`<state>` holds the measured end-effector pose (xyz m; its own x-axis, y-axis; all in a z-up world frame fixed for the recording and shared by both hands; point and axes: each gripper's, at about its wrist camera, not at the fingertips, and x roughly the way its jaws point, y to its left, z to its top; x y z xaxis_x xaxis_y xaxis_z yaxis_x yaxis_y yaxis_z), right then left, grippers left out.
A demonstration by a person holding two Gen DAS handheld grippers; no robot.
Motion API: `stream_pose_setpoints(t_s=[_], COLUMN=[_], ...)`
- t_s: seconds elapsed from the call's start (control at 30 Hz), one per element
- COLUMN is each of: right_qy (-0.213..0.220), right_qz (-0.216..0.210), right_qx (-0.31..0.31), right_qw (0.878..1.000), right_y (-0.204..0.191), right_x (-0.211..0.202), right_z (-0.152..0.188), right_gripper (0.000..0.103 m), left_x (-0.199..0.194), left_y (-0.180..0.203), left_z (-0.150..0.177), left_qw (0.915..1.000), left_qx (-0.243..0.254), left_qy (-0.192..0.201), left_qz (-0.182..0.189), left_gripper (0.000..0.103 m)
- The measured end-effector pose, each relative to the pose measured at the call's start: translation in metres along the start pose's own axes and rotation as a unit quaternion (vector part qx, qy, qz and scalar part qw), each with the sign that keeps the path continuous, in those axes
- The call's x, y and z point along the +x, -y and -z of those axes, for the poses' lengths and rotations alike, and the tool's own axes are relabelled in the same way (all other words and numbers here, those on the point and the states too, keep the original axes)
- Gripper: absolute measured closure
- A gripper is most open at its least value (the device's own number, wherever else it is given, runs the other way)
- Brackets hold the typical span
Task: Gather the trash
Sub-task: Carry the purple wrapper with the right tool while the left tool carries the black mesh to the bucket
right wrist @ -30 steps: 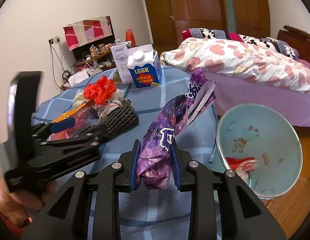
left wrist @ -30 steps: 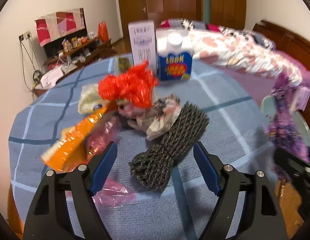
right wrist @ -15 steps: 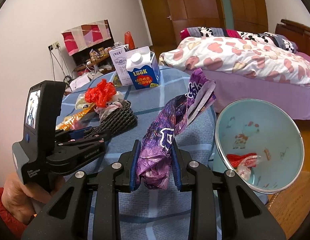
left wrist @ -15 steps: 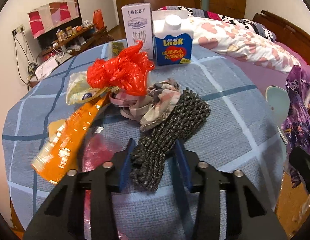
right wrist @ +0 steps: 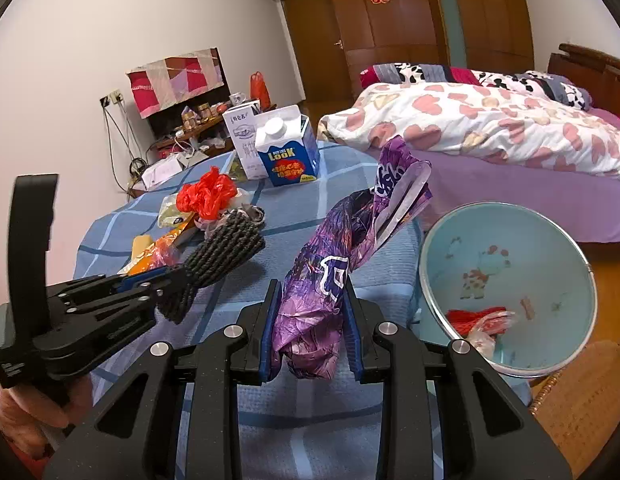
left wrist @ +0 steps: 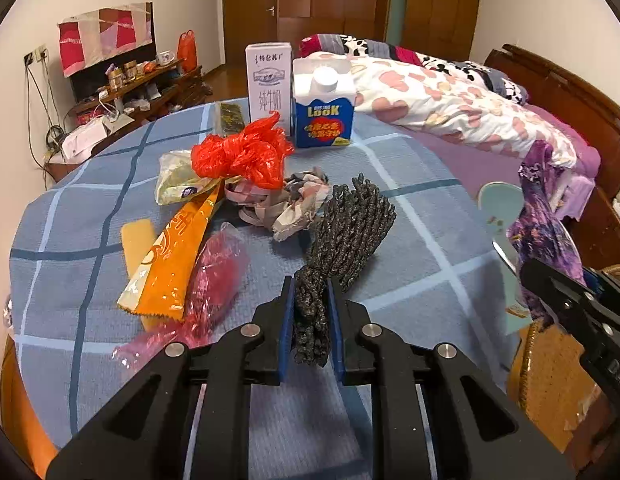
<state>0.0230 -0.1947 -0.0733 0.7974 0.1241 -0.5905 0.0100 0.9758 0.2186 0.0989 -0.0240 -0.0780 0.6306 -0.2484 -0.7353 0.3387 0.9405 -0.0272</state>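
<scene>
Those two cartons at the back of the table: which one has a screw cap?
The blue carton: a white round cap sits on top. The taller white carton beside it has none visible.

Both my grippers are matte black plastic frames with triangular cut-outs, silver round screws at the joints and blue pads lining the fingers — the left gripper and the right gripper look alike.

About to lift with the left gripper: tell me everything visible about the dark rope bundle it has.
The dark rope bundle is a grey-black speckled cord coiled into a skein, cinched near one end. The left gripper, whose jaws have just been closing, is shut on that narrow end. The wider end lies on the blue checked tablecloth, touching the crumpled wrapper.
</scene>
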Motion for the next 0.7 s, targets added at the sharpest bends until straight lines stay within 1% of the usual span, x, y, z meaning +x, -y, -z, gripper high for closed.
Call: stream_pose_setpoints(t_s=[0.07, 0.2, 0.4, 0.7], right_qy=[0.004, 0.011, 0.014, 0.023], right_qz=[0.000, 0.002, 0.006, 0.018], right_qx=[0.002, 0.000, 0.000, -0.001], right_qw=[1.000, 1.000, 1.000, 1.000], right_y=[0.002, 0.005, 0.011, 0.020], right_x=[-0.004, -0.012, -0.019, -0.036], right_z=[0.000, 0.001, 0.002, 0.002], right_gripper=[0.074, 0.074, 0.074, 0.074], left_x=[-0.008, -0.023, -0.039, -0.049], left_y=[0.002, 0.008, 0.017, 0.043], left_z=[0.002, 0.006, 0.002, -0.001], left_qw=[1.0000, 0.9998, 0.9992, 0.9981], left_qx=[-0.001, 0.001, 0.004, 0.025], left_qy=[0.005, 0.019, 0.039, 0.054], left_qz=[0.005, 0.000, 0.001, 0.017], left_gripper=[0.088, 0.088, 0.088, 0.088])
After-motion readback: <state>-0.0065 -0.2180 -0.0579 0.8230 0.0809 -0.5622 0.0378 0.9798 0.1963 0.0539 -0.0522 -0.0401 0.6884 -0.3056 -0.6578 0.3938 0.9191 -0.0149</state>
